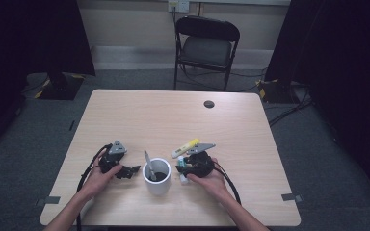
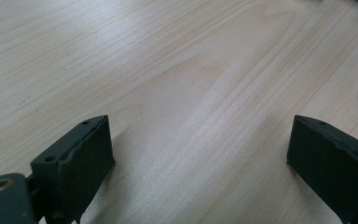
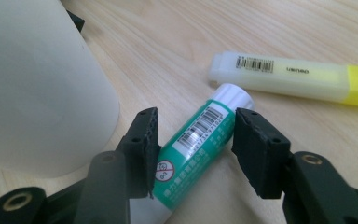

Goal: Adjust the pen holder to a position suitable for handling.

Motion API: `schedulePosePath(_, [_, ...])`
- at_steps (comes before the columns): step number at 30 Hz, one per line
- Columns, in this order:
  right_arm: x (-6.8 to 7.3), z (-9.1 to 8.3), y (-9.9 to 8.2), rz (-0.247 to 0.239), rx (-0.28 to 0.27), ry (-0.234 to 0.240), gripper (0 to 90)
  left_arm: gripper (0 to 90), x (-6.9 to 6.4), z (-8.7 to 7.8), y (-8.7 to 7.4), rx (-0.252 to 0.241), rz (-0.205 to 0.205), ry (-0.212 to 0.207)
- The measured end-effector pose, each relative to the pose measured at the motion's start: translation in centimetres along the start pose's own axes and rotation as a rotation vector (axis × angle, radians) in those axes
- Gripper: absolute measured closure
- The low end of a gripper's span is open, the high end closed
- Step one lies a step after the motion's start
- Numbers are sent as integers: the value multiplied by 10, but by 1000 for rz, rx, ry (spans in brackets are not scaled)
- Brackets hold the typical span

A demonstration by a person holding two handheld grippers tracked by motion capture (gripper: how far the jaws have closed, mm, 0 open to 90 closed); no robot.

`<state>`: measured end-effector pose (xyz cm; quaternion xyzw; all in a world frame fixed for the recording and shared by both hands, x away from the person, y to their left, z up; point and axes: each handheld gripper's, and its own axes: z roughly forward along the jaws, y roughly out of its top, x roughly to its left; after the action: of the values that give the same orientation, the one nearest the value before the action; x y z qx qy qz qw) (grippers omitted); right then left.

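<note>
A green glue stick [image 3: 198, 144] with a white cap lies on the wooden table [image 1: 173, 115], slanted between the jaws of my right gripper [image 3: 193, 140]. Both pads touch its sides, so the gripper is shut on it. Beyond it lies a yellow highlighter [image 3: 293, 77], also seen in the high view as the highlighter [image 1: 185, 147]. Just left of the right gripper [image 1: 185, 171] stands a white cup [image 1: 156, 182] holding a pen [image 1: 148, 162]. My left gripper [image 2: 198, 158] rests open over bare wood left of the cup, nothing between its jaws.
A black folding chair [image 1: 206, 48] stands beyond the table's far edge. A dark cable hole [image 1: 209, 104] sits in the far right part of the tabletop. The cup's wall [image 3: 37, 88] is close on the right gripper's left.
</note>
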<state>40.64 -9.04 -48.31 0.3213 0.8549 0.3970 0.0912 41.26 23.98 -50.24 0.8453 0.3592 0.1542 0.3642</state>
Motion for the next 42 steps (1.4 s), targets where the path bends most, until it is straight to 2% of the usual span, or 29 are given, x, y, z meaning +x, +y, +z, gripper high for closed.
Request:
schedulePosePath(9, [0, -14, -5, 3, 27, -11, 547, 63, 0, 0, 0, 0, 0, -1])
schedulePosePath(15, [-1, -24, -17, 16, 45, -15, 551, 63, 0, 0, 0, 0, -1, -1])
schedulePosePath(18, [-2, -28, -21, 1, 43, -17, 550, 63, 0, 0, 0, 0, 0, 0])
schedulePosePath(19, [-1, -30, -22, 11, 55, -21, 546, 63, 0, 0, 0, 0, 0, -1])
schedulePosePath(20, [0, -31, -24, -4, 55, -19, 550, 63, 0, 0, 0, 0, -1, 0])
schedulePosePath(27, [4, -45, -39, -1, 73, -22, 562, 63, 0, 0, 0, 0, -1, -1])
schedulePosePath(29, [4, -47, -42, -18, 68, -20, 567, 63, 0, 0, 0, 0, 0, -1])
schedulePosePath(34, [2, -48, -50, 3, 51, -31, 589, 63, 0, 0, 0, 0, 0, -1])
schedulePosePath(42, [-1, -48, -54, 1, 34, -62, 638, 63, 0, 0, 0, 0, -1, 2])
